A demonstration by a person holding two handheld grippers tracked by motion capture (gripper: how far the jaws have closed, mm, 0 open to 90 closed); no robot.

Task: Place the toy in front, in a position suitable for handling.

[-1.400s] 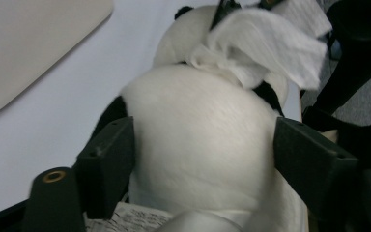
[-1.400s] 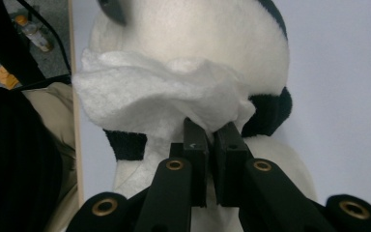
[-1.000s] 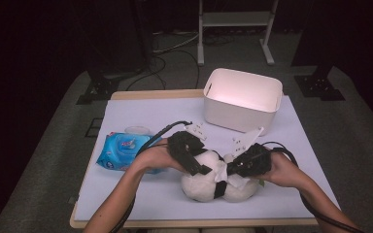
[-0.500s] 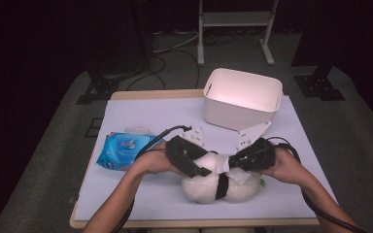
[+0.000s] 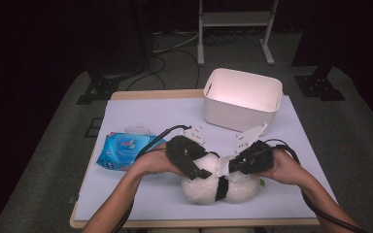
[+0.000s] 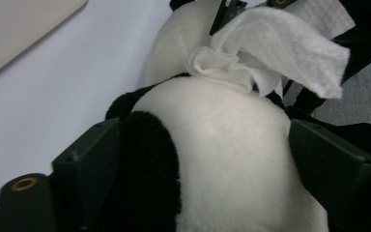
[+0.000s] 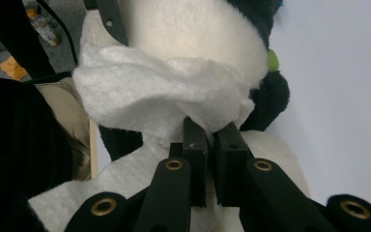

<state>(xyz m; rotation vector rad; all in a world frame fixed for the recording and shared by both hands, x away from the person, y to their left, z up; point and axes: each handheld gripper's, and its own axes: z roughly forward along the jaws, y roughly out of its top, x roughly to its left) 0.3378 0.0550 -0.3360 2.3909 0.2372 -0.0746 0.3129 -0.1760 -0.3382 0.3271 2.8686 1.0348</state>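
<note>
Wiping plush panda with white wipe looks like step in hand. Risk: wipe slipping from right gripper, since jaws pinch just bunched edge; hard rub could drag it free. Risk: panda rolling on tabletop if left gripper loosens; its jaws have just been opening, spread wide around panda body, pads at flanks. Panda lies near front tabletop edge, between both grippers, wipe touching its top.
</note>
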